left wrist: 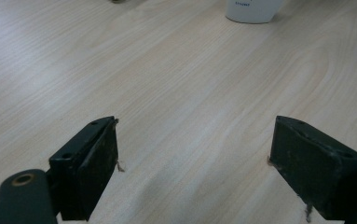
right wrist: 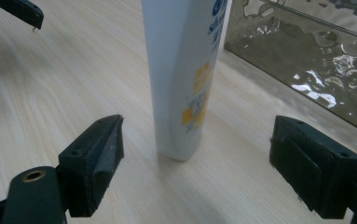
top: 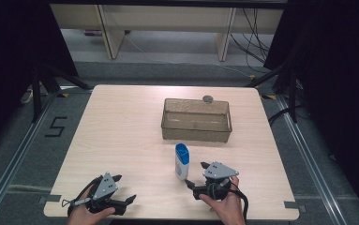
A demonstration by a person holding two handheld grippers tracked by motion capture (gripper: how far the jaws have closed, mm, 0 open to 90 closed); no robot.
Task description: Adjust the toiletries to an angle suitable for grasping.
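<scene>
- The bottle is standing upright on the table, just in front of my right gripper, its long axis vertical, a little left of the middle between the spread jaws.
- My left gripper, jaws also spread and holding nothing, is resting well apart from the bottle.
- The bin is waiting behind the bottle; around it the wood is bare.

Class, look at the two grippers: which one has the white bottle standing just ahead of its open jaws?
The right gripper: the white bottle stands upright just ahead of its open jaws. The left gripper faces bare table.
</scene>
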